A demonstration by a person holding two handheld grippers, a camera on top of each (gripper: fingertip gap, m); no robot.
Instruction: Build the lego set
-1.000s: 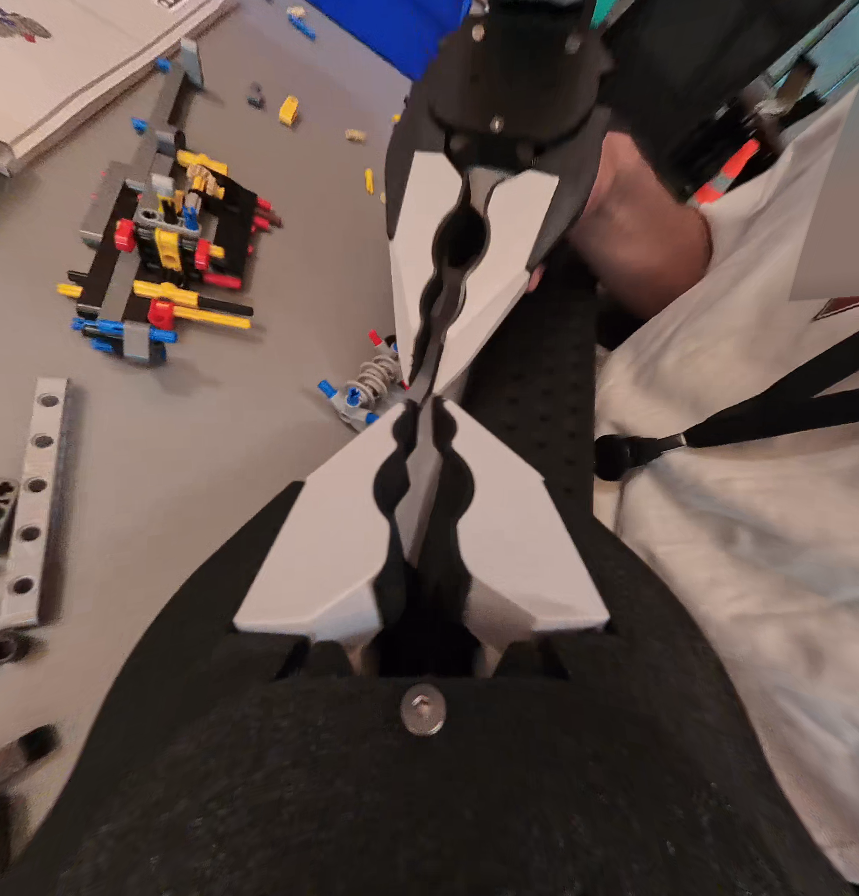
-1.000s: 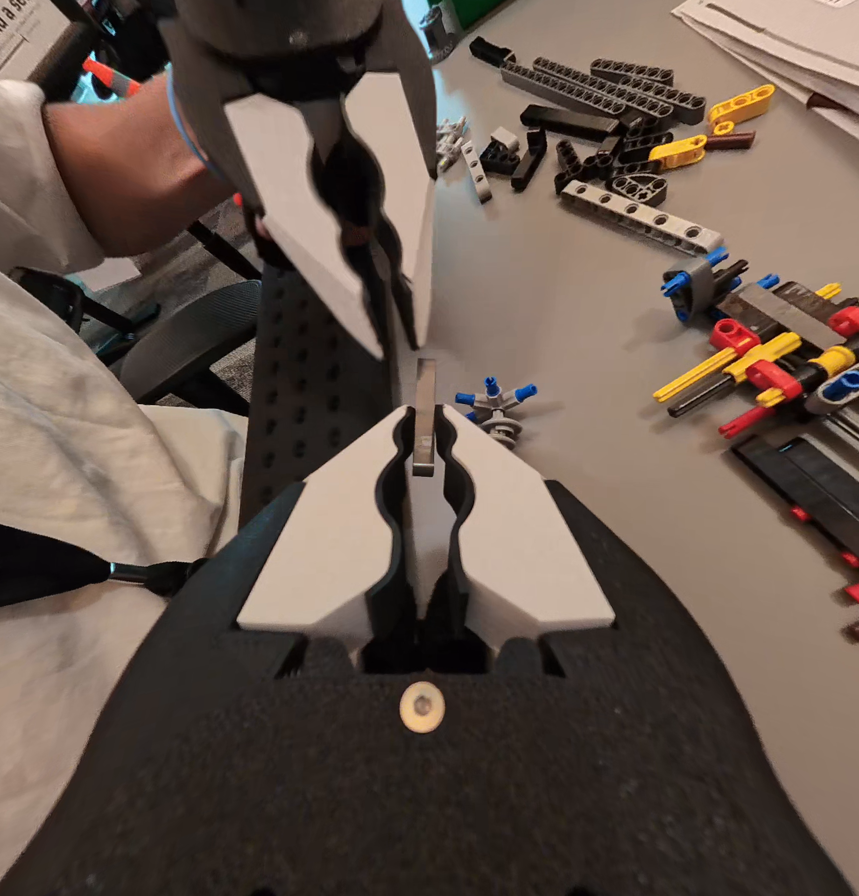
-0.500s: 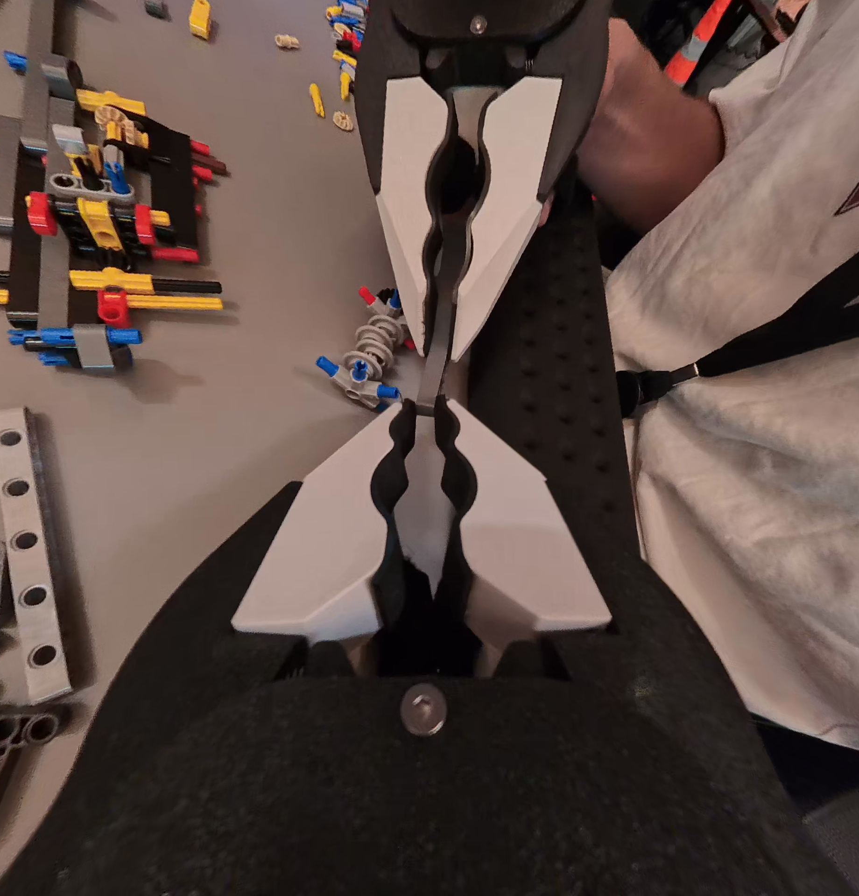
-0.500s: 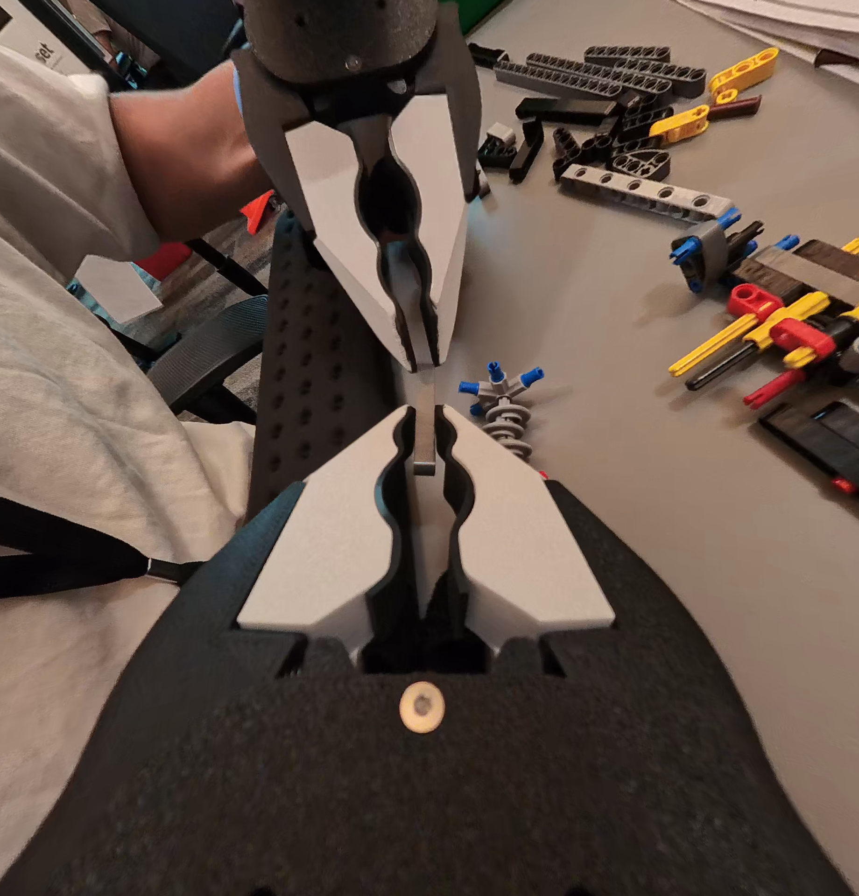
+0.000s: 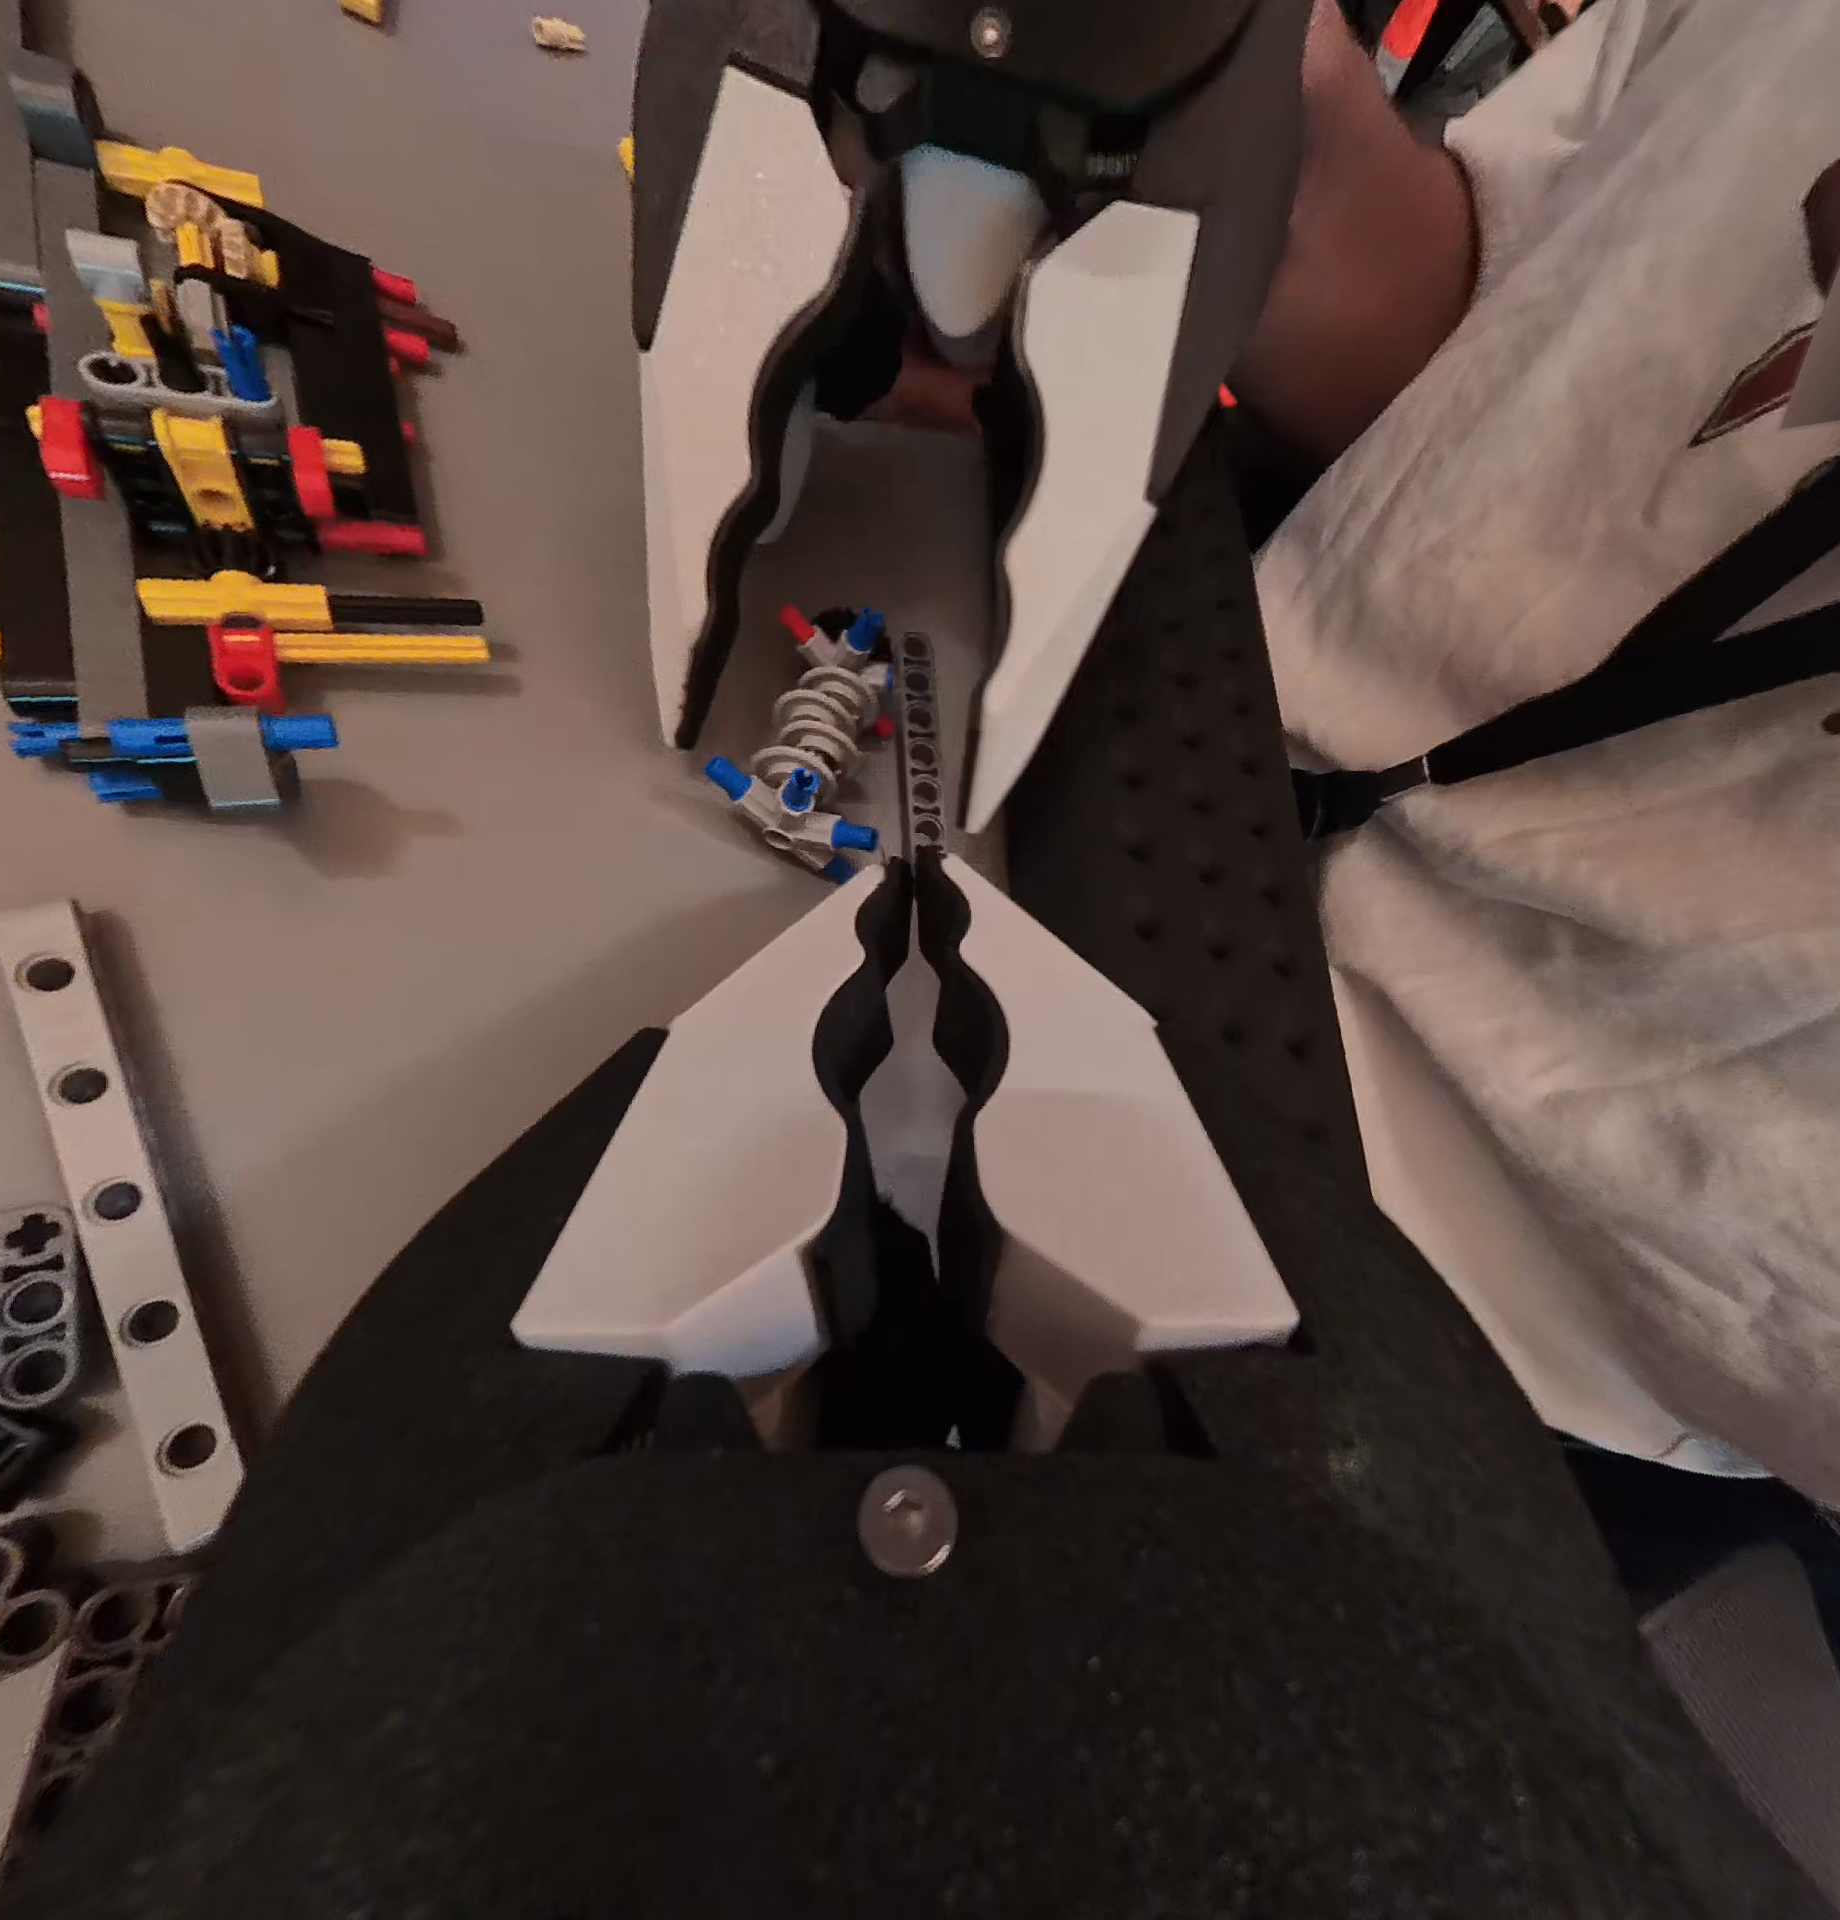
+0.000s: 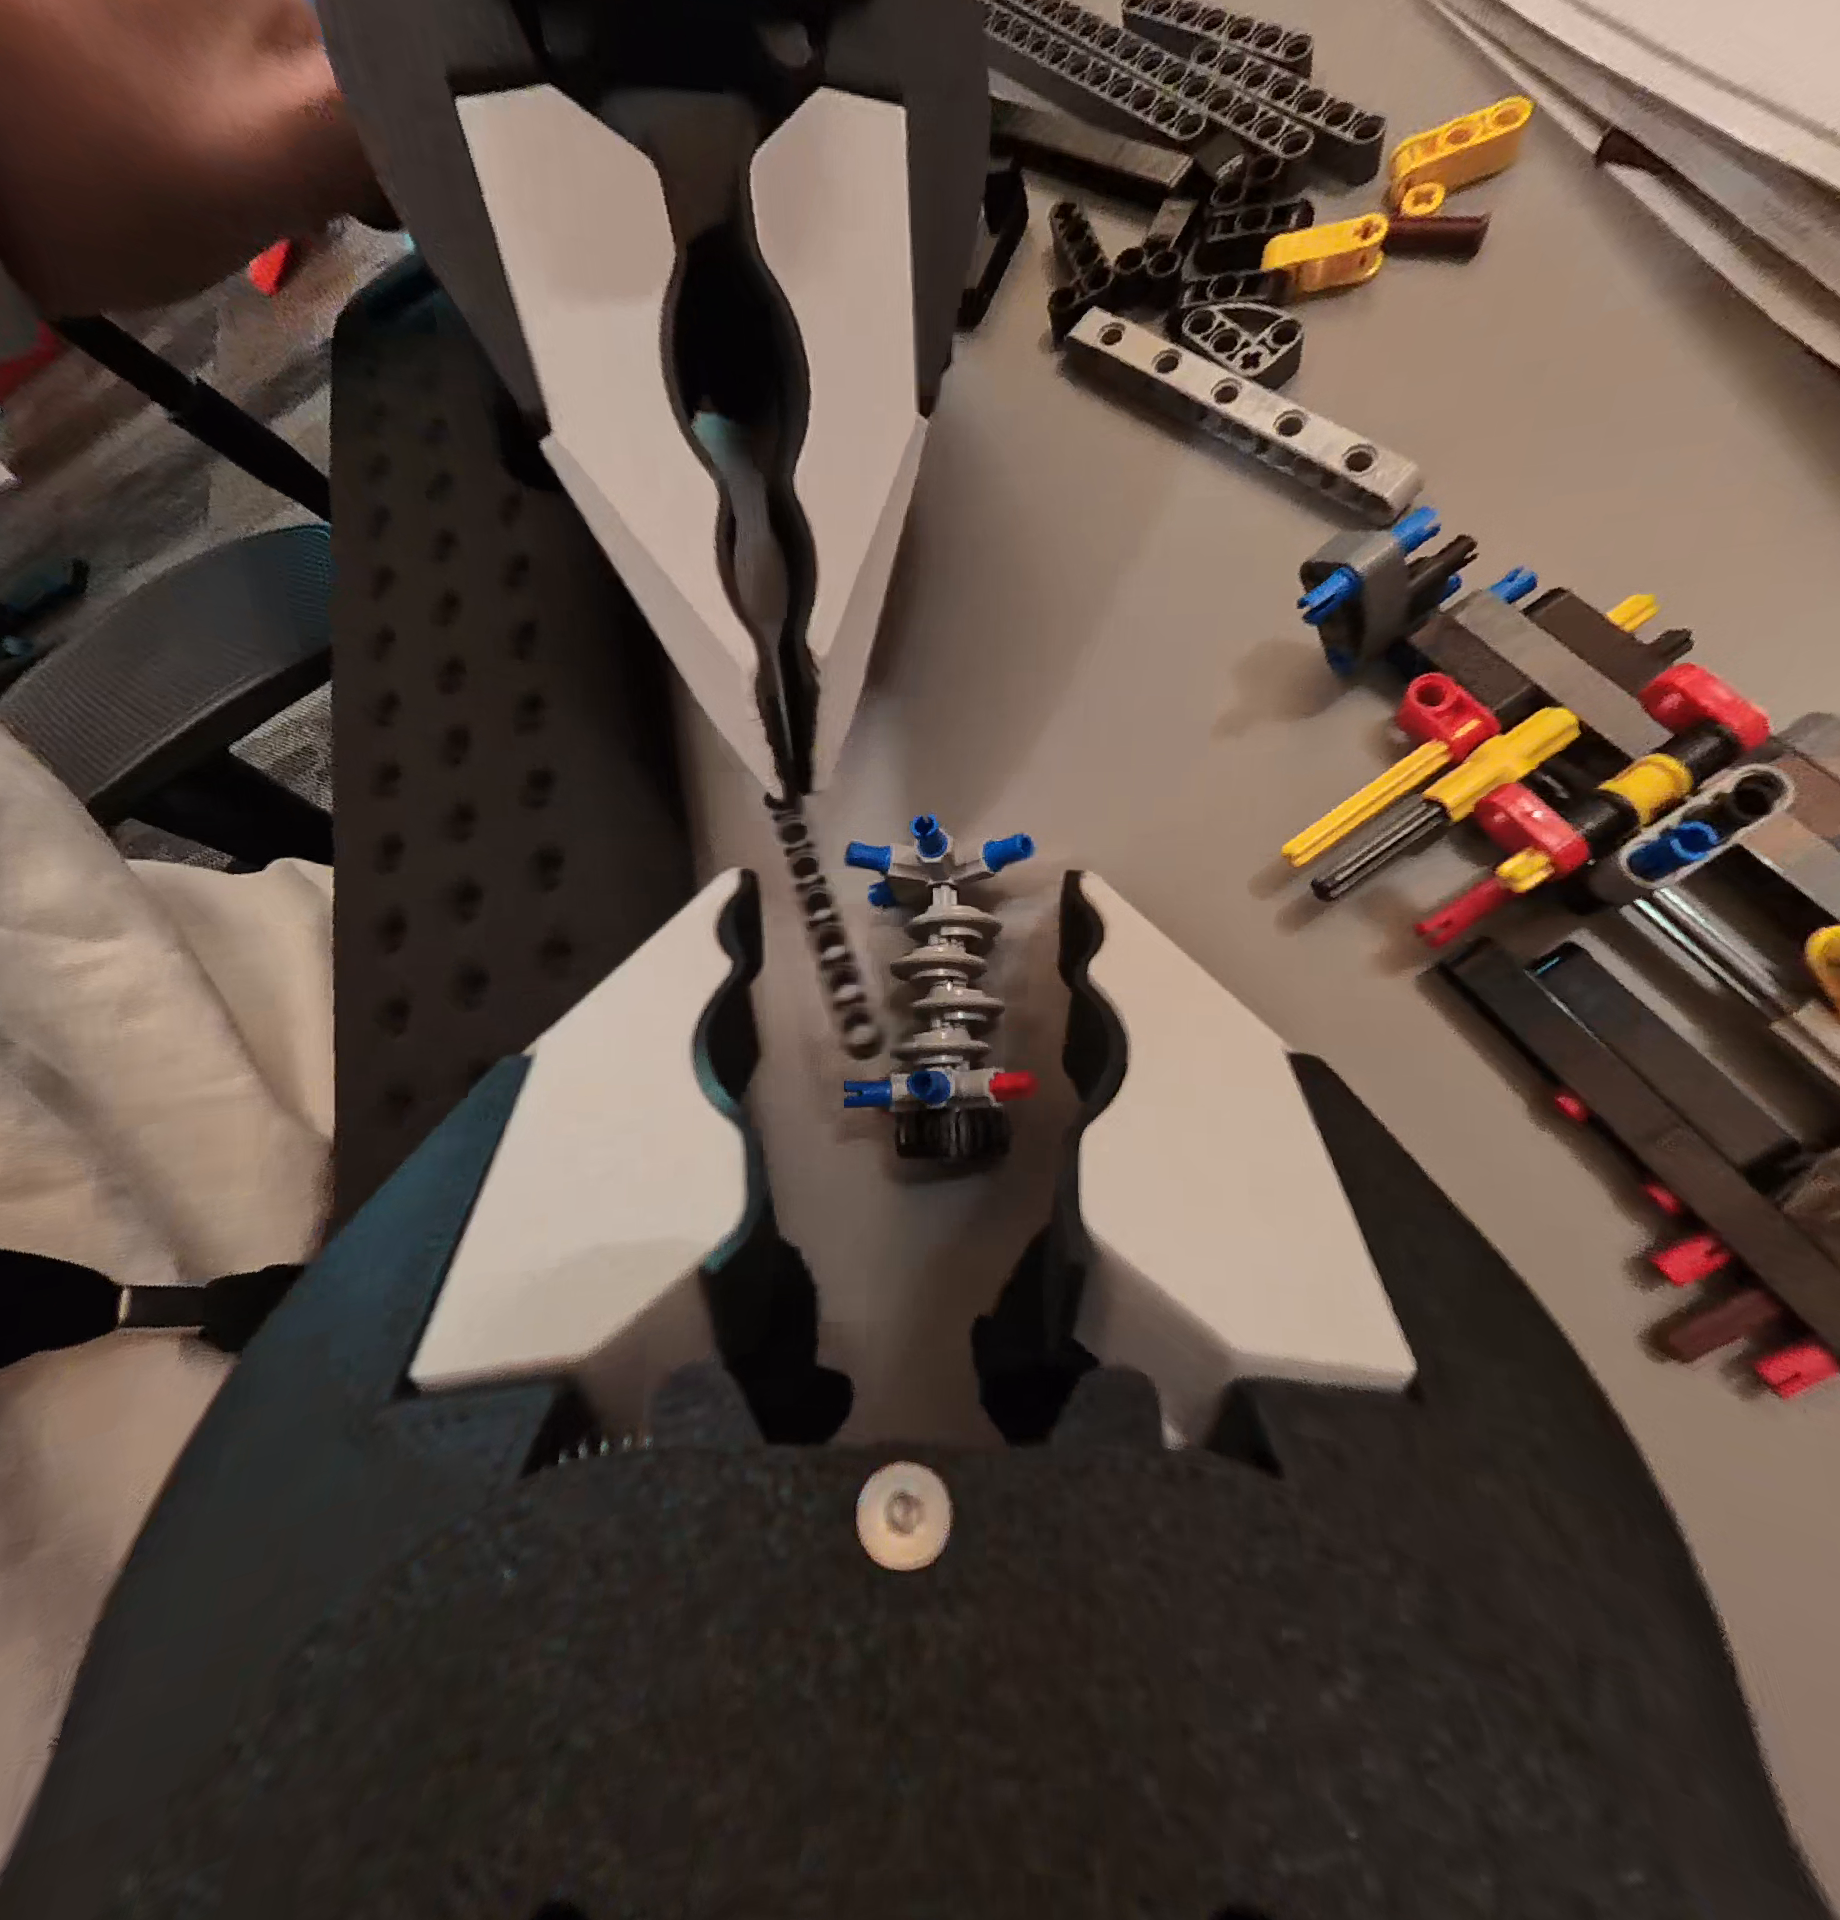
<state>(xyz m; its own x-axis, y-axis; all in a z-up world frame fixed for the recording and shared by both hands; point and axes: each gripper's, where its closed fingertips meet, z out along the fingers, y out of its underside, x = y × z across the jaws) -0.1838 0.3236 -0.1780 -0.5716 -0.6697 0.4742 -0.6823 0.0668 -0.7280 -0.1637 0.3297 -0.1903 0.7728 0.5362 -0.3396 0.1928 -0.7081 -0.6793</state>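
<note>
The left tool (image 5: 914, 871) pinches one end of a thin dark grey holed beam (image 5: 920, 748), while the right tool (image 6: 911, 883) is spread wide around it. Beside the beam, a grey ribbed spring piece with blue pins (image 6: 942, 987) lies on the grey surface (image 6: 1155, 644). Farther off lies the black, yellow and red lego assembly (image 5: 199, 468).

A plain grey tabletop (image 6: 1155, 644) fills most of both views, lit softly from above so small shadows fall close under whatever lies on it. Past its edge sits a dark mesh office chair (image 6: 168, 665) on patterned grey carpet (image 6: 85, 436).
</note>
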